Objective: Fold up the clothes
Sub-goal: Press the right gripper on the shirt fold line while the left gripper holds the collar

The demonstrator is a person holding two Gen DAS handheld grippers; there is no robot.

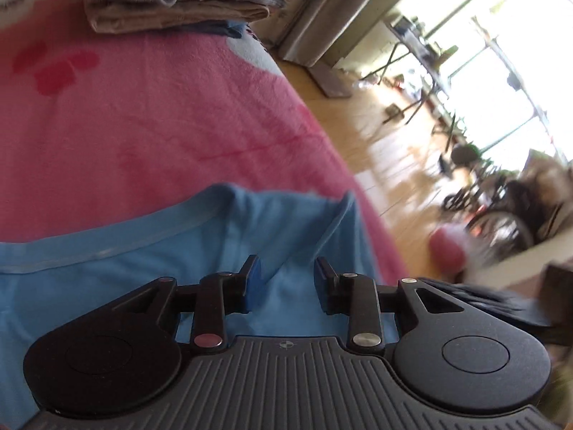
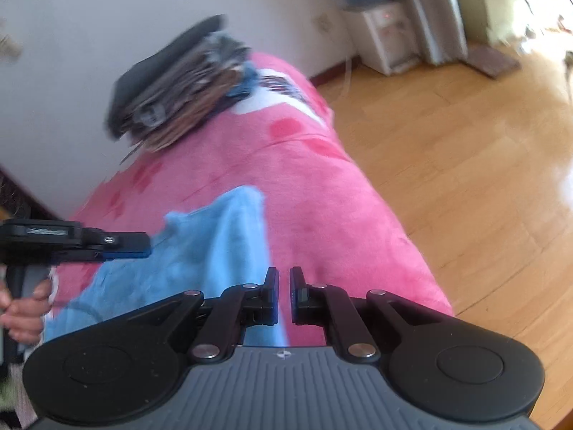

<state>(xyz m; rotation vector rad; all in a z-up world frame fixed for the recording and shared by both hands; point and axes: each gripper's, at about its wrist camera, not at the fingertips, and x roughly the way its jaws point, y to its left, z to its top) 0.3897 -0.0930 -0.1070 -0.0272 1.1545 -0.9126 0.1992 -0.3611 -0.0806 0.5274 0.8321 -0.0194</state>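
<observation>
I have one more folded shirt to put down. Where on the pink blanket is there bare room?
The pink blanket is bare between the blue garment and the stack of folded clothes, and along its floor-side edge. It is crowded at the far end under the stack, and near the left gripper and right gripper, where the garment lies.

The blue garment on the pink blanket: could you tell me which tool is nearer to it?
Both look similarly close. The left tool hangs open over the blue garment; the right tool sits shut at its edge.
</observation>
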